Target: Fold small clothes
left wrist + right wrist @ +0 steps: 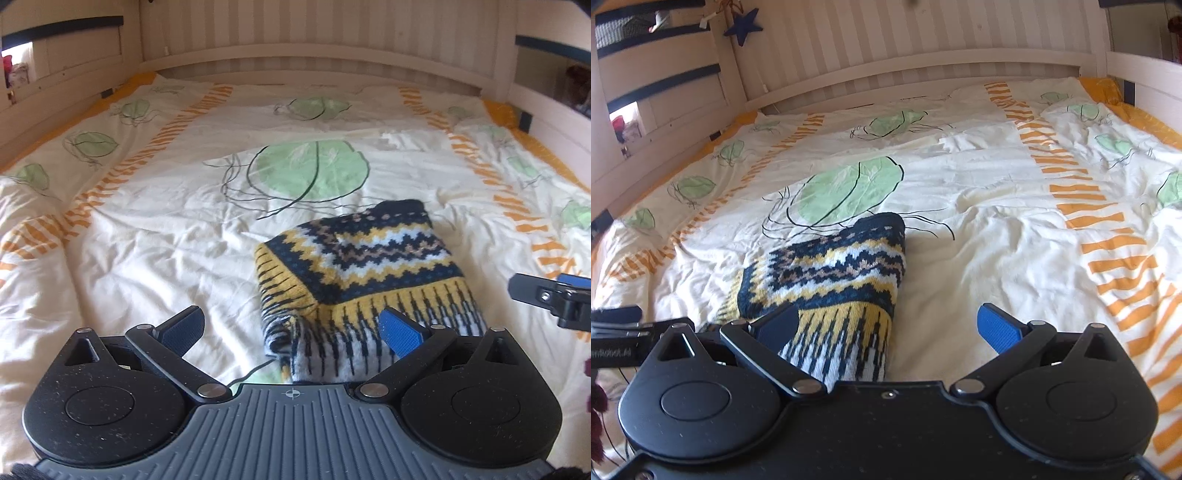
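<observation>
A knitted garment [362,266] in navy, yellow and white zigzag pattern lies folded on the bed. In the left wrist view it lies ahead and to the right. My left gripper [291,328] is open and empty, its right pad over the garment's near striped hem. In the right wrist view the garment [842,280] lies ahead to the left. My right gripper [890,328] is open and empty, its left finger over the garment's hem. The right gripper also shows at the right edge of the left wrist view [554,291].
The bed is covered by a cream duvet [166,229] with green leaf prints and orange stripes, rumpled. A striped wooden headboard [295,37] runs along the far side, with side rails left and right. A blue star [742,24] hangs upper left.
</observation>
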`<move>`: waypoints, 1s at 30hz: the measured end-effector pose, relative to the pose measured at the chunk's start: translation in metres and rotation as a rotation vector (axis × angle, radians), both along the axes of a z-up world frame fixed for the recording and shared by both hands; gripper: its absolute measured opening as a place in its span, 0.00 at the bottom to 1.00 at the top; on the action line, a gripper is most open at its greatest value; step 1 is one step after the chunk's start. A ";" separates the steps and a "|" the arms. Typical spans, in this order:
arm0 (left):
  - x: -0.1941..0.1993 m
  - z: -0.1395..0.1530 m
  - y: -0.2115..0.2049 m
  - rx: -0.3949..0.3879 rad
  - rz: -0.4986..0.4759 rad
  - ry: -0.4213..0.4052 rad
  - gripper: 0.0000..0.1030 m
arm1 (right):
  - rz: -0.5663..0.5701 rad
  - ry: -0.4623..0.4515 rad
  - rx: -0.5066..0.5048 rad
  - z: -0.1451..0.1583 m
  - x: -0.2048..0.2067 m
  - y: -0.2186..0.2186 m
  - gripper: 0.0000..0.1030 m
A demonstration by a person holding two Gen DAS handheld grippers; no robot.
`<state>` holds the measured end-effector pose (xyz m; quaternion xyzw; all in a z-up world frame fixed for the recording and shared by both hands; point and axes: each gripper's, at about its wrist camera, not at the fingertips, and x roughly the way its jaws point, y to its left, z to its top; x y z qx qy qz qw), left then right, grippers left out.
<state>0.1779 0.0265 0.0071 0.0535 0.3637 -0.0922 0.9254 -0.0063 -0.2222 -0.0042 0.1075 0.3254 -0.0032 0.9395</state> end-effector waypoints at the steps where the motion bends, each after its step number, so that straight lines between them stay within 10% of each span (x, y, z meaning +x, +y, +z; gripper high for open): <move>1: -0.001 0.001 -0.001 0.009 0.010 0.004 0.99 | 0.007 0.001 -0.005 0.001 -0.002 0.001 1.00; 18: -0.019 0.003 -0.006 0.016 0.063 0.062 0.99 | 0.084 0.022 0.066 0.008 -0.026 0.018 1.00; 30: -0.023 -0.005 -0.004 0.028 0.069 0.121 0.99 | -0.032 0.142 -0.081 0.006 -0.023 0.026 1.00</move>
